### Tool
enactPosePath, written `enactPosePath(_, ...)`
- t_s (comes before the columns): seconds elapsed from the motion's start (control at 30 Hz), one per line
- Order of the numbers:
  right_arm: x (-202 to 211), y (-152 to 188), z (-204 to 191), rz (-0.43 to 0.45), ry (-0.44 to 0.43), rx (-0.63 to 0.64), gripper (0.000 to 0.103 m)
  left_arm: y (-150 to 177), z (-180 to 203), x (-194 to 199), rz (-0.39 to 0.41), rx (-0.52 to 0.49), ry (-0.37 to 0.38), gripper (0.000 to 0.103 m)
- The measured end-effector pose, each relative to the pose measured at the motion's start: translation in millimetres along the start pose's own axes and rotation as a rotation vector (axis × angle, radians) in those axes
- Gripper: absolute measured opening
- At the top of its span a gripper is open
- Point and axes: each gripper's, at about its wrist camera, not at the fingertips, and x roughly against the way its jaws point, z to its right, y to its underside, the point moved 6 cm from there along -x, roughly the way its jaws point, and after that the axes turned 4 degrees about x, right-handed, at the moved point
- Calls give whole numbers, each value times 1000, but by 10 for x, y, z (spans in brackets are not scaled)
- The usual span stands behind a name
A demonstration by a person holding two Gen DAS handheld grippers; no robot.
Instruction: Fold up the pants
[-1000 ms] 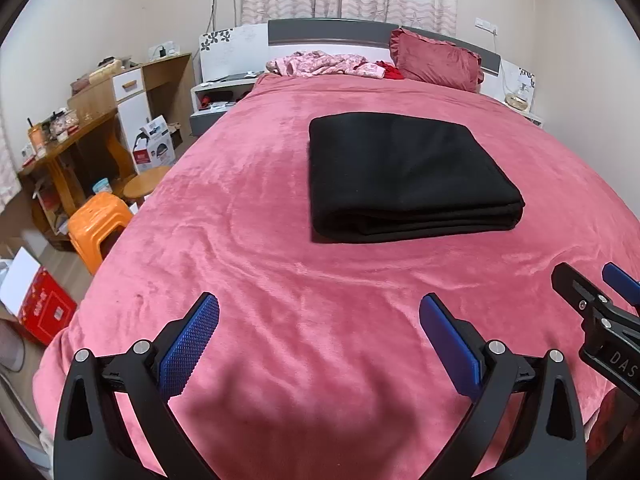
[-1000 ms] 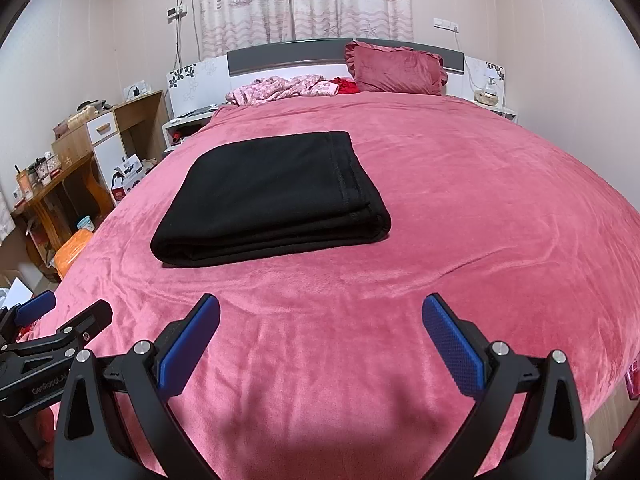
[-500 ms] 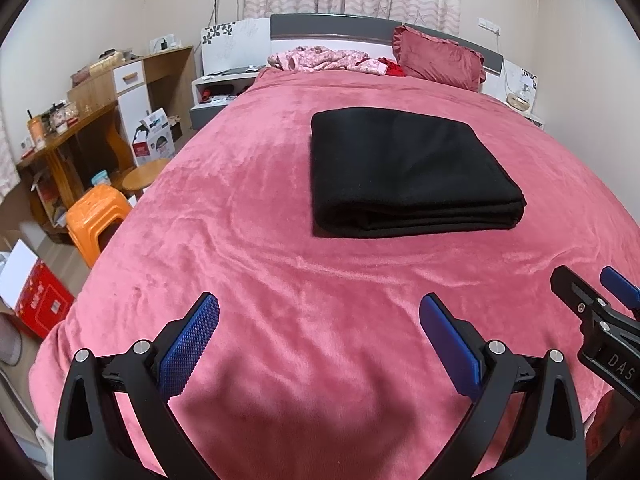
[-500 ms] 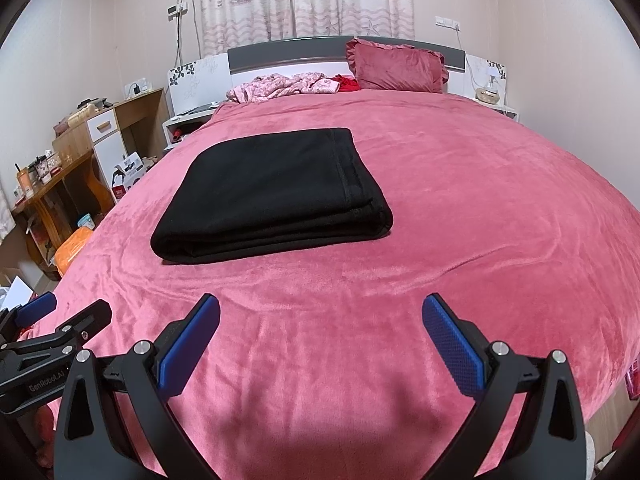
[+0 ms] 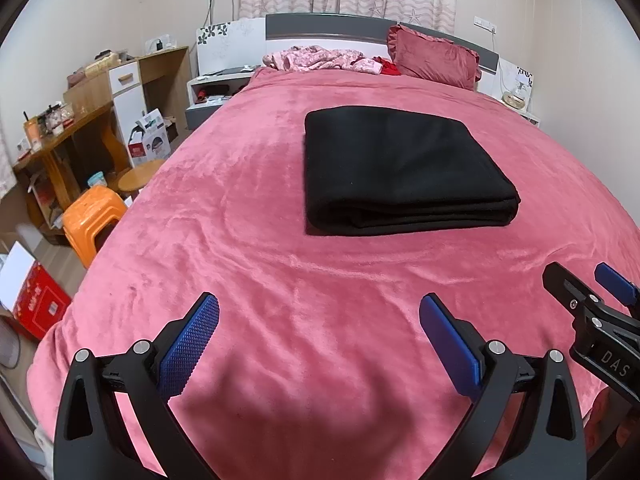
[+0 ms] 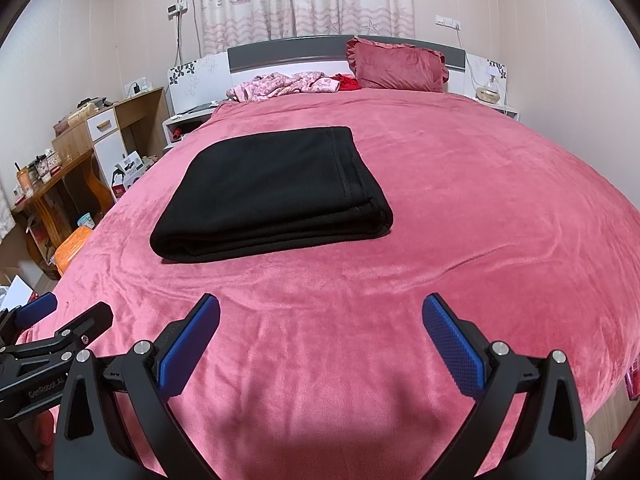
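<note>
Black pants lie folded into a flat rectangular stack in the middle of the pink bed; the right wrist view shows the same pants left of centre. My left gripper hovers open over the bed's near part, well short of the pants, with nothing between its blue pads. My right gripper is also open and empty, equally far back. Each gripper shows at the edge of the other's view: the right gripper and the left gripper.
A red pillow and crumpled pink clothes lie at the headboard. Left of the bed stand an orange stool, a round wooden stool, a cluttered wooden desk and a red box. A nightstand with a lamp is at the right.
Both grippers have edged slightly toward the bed and tilted a little; the pants sit marginally higher and closer in the views. The pants themselves have not moved.
</note>
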Motion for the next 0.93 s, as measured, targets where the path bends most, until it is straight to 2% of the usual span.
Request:
enactPosePath(0.6, -26, 22, 27, -11, -1, 3, 101, 69, 69, -12, -4, -34, -13, 99)
enactPosePath(0.93, -154, 112, 88, -56, 8, -1, 101, 165, 41, -178, -72, -27, -25, 99)
